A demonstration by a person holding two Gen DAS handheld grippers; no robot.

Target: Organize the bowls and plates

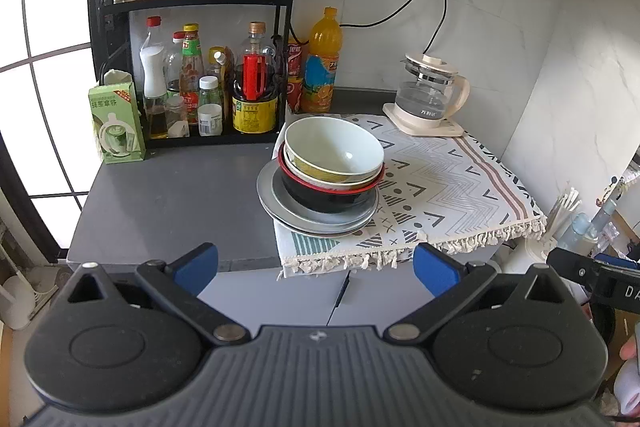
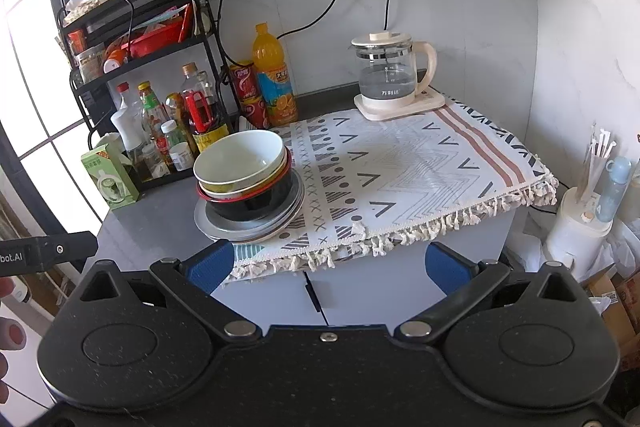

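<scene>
A stack of dishes stands at the left edge of the patterned cloth (image 1: 452,183) (image 2: 400,167). On top sits a pale bowl with an olive outside (image 1: 334,151) (image 2: 240,159), nested in a light bowl, then a black bowl with a red rim (image 1: 324,197) (image 2: 256,201), all on grey plates (image 1: 316,223) (image 2: 248,227). My left gripper (image 1: 316,267) hangs open in front of the counter edge, below the stack, holding nothing. My right gripper (image 2: 328,265) is open too, off the front edge, to the right of the stack.
A black rack with sauce bottles (image 1: 192,87) (image 2: 168,131) fills the back left. A green box (image 1: 116,123), an orange drink bottle (image 1: 322,63) (image 2: 274,75) and red cans stand nearby. A glass kettle (image 1: 432,95) (image 2: 390,75) sits back right, cords above. Bare grey counter (image 1: 172,203) lies left.
</scene>
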